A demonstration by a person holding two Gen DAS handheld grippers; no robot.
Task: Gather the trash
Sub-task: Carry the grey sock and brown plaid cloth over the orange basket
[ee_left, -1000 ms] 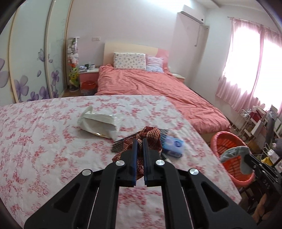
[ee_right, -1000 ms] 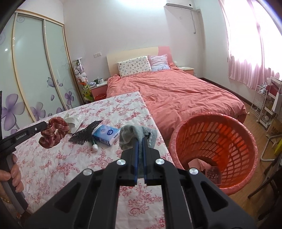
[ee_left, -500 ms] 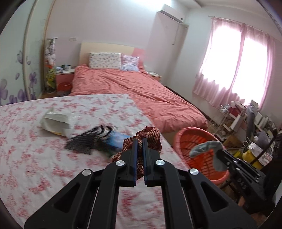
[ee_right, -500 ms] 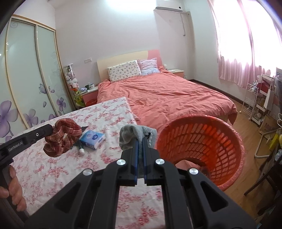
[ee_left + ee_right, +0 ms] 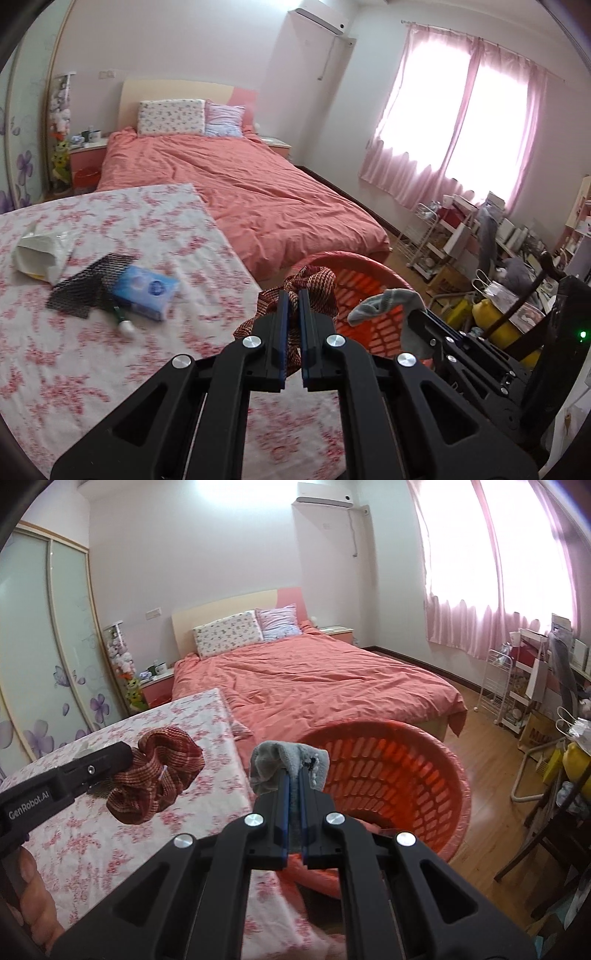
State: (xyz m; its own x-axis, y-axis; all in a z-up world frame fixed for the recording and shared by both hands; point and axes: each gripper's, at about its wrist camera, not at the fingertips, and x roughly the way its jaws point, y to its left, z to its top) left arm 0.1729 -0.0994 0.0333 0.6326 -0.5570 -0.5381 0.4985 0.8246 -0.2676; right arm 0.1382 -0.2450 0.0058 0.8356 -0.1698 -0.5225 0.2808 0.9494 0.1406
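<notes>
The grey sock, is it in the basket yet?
Not yet. The grey sock is pinched in the right gripper, near the orange basket rim.

Red-and-tan checked scrunchie [image 5: 155, 773], grey sock [image 5: 286, 766], orange slotted basket [image 5: 406, 771], pink-flowered white tablecloth [image 5: 92, 350], blue tissue pack [image 5: 146, 291], black mesh [image 5: 86, 286].

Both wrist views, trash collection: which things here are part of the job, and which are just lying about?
Job:
left gripper shut on red scrunchie
right gripper shut on grey sock
orange basket
tissue pack, black mesh, white bag on the table

Lying about:
bed
pillows
wire rack
</notes>
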